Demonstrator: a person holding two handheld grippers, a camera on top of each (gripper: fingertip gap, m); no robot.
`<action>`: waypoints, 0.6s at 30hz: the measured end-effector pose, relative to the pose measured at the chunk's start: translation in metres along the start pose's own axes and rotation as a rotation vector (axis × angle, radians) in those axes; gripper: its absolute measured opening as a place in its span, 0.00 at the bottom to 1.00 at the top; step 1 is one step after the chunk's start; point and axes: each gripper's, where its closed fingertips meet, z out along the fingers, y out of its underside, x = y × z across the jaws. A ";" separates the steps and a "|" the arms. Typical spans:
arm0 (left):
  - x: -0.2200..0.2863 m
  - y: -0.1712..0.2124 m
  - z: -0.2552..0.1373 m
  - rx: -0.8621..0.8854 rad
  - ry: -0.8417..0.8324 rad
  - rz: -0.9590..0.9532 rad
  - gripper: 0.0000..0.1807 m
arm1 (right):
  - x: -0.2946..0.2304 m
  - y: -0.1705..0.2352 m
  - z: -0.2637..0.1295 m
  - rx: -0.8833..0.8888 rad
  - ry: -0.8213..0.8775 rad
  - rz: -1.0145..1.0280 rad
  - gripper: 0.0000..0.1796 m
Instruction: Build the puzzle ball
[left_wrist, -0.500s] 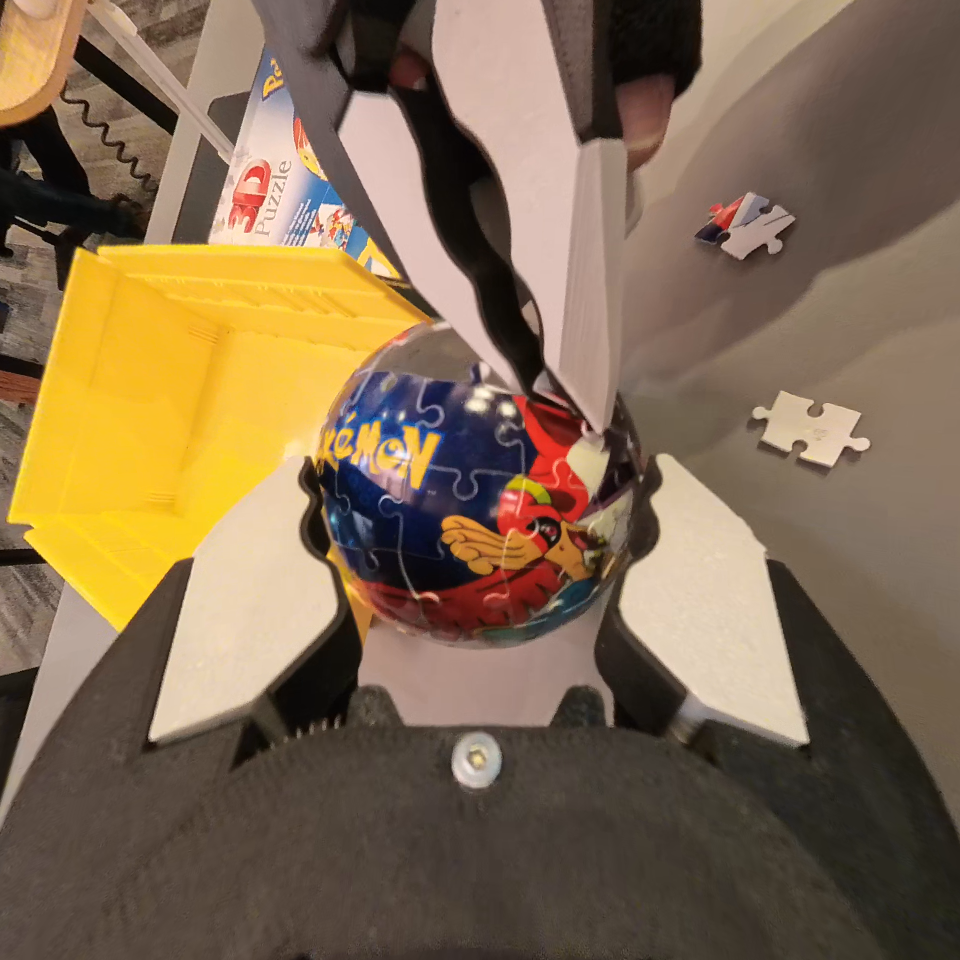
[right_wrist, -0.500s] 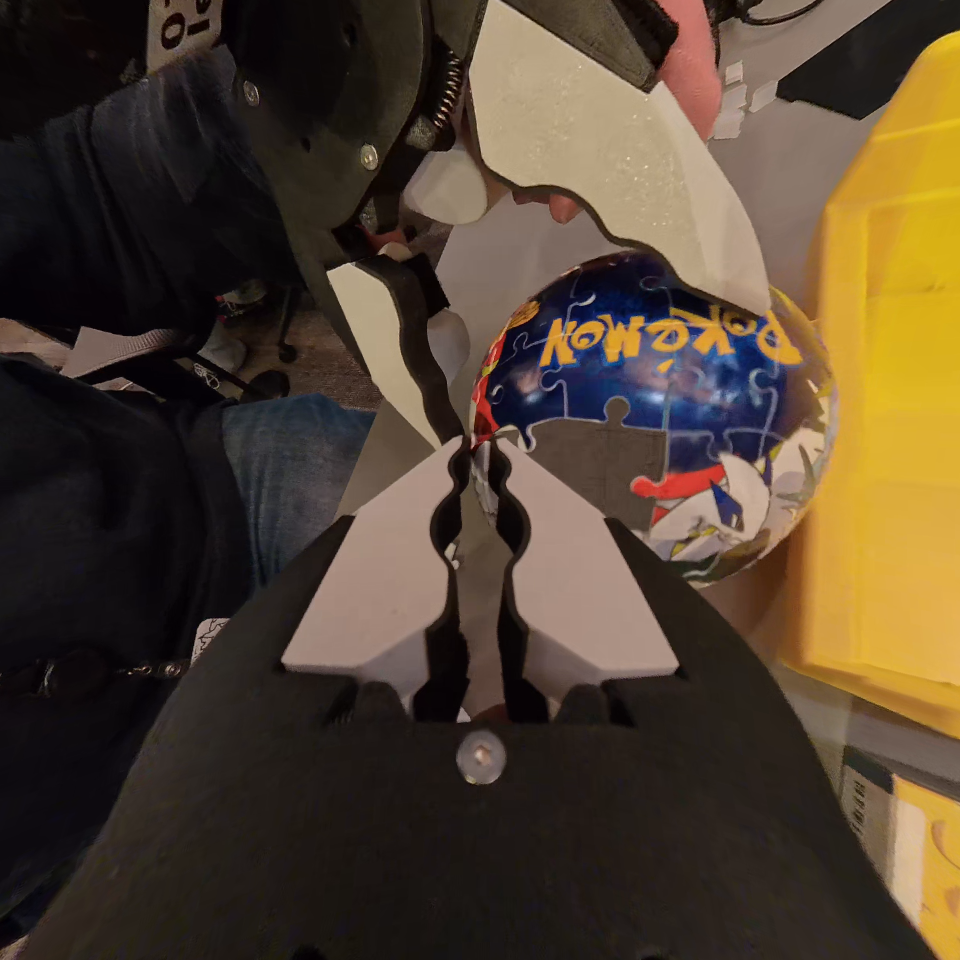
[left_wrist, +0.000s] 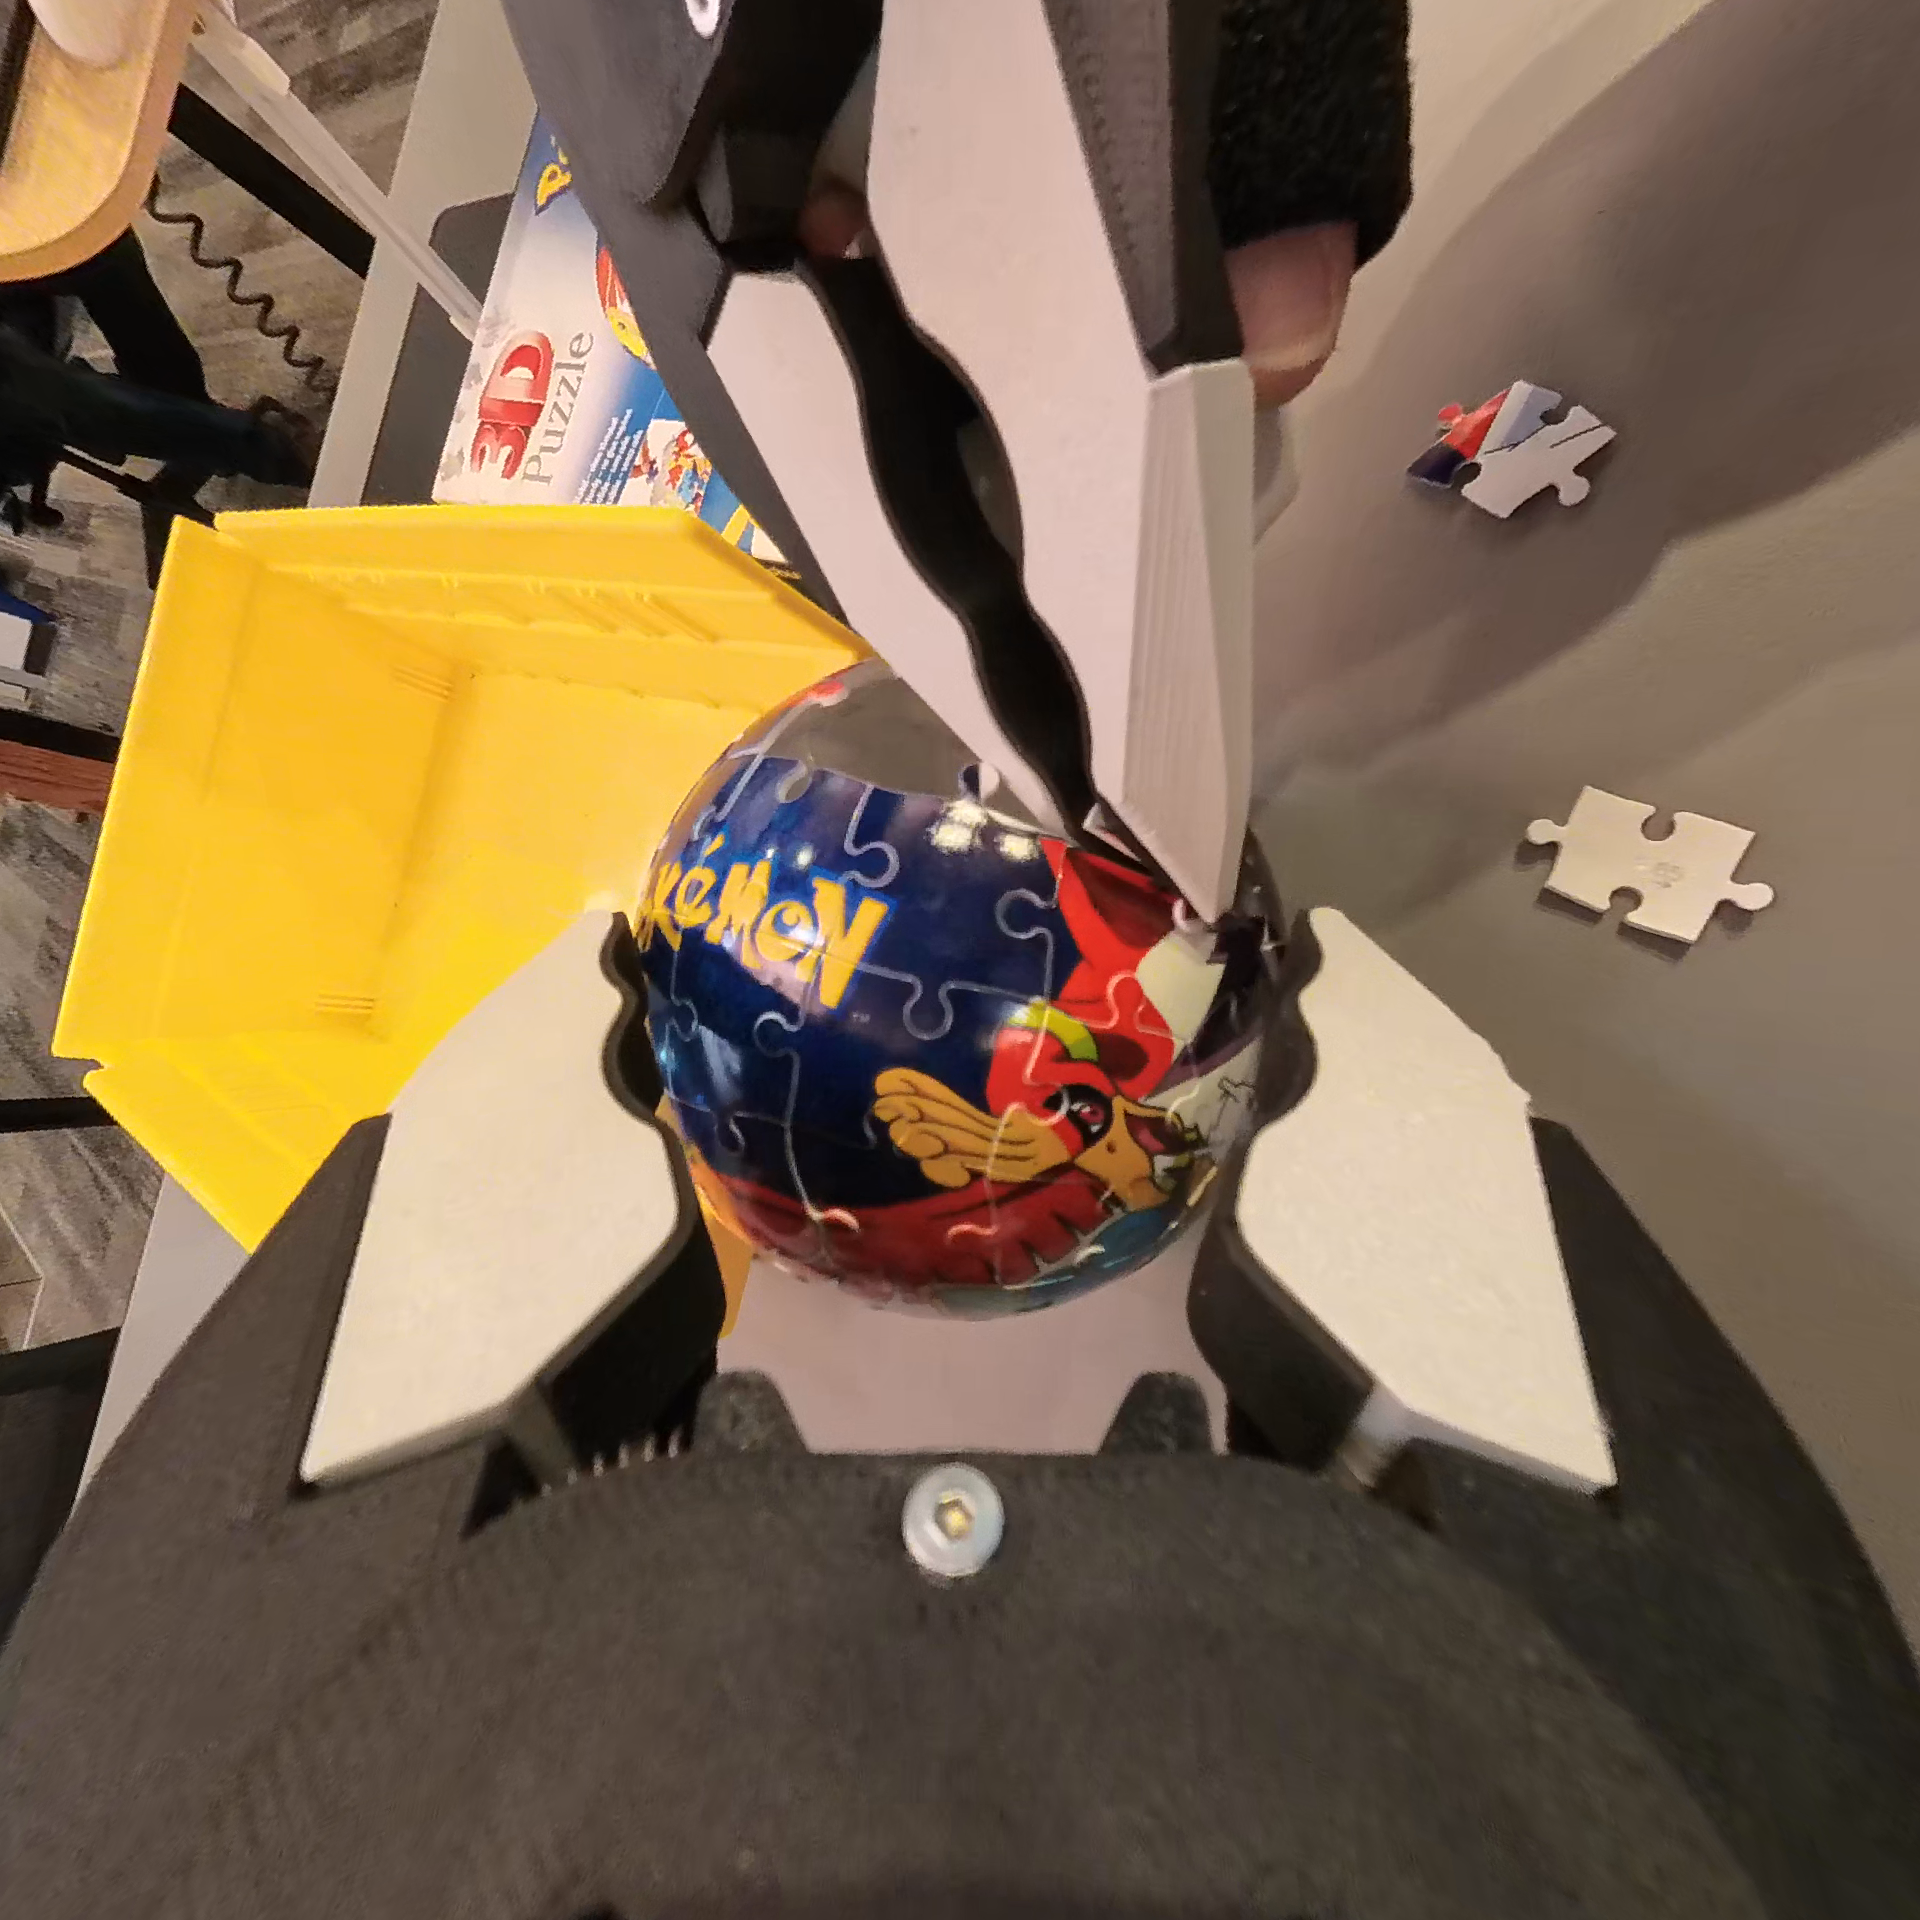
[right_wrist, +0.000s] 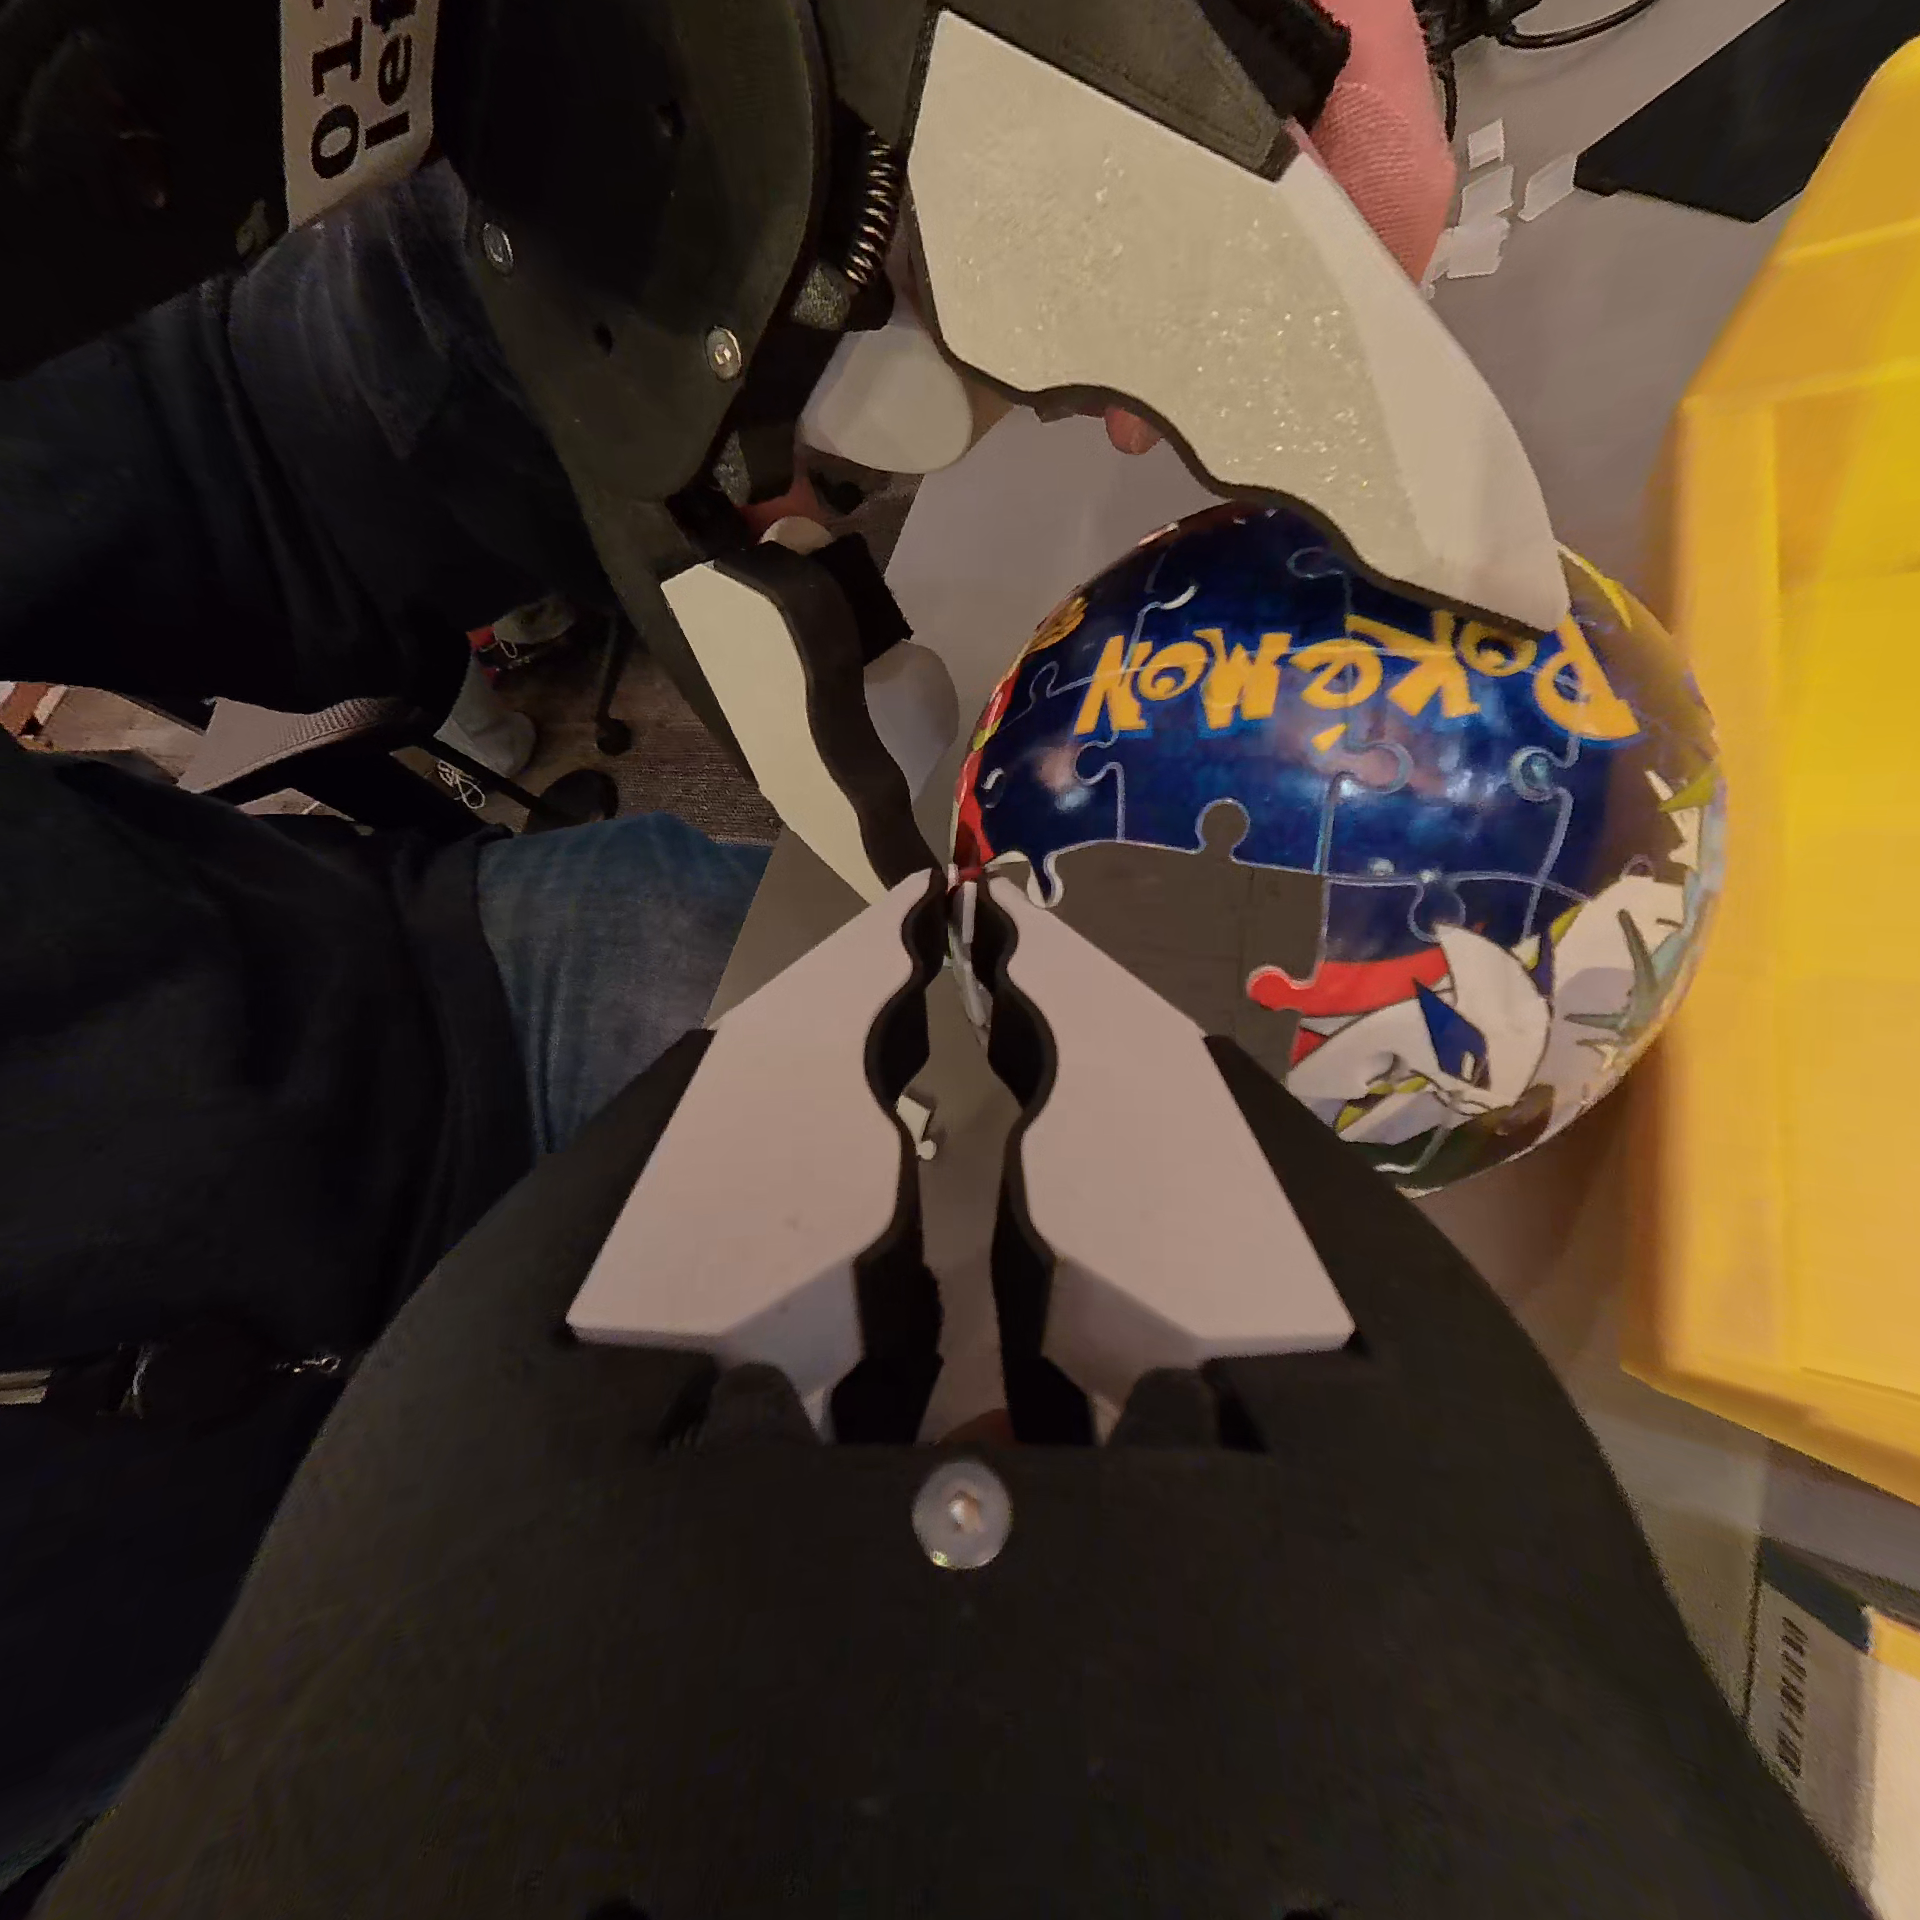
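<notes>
Two grippers on it: the left gripper (left_wrist: 961, 1039) clamps the ball (left_wrist: 956, 1039) beside the yellow bin (left_wrist: 312, 831), while the right gripper (right_wrist: 961, 894) pinches a piece (right_wrist: 964, 940) at the gap (right_wrist: 1184, 925). Looks like the fitting step; next it'll need lining up the tabs and pressing in.

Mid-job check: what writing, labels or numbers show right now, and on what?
I don't quote writing; here is where it stands.
puzzle ball: yellow lettering on blue, legible.
puzzle box behind the yellow bin: red and grey lettering, partly hidden.
white sticker, top left of right wrist view: black characters, cut off.
loose white piece: faint mark, too small to read.
</notes>
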 end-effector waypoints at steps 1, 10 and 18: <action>0.000 0.000 0.000 0.002 -0.001 0.000 0.63 | 0.000 0.000 0.000 -0.002 -0.001 0.001 0.01; 0.000 0.000 0.000 0.004 -0.012 -0.001 0.63 | 0.001 -0.001 0.001 -0.014 0.021 -0.014 0.02; 0.000 0.000 0.000 0.003 -0.016 0.007 0.63 | 0.001 0.002 -0.003 -0.055 0.054 -0.053 0.08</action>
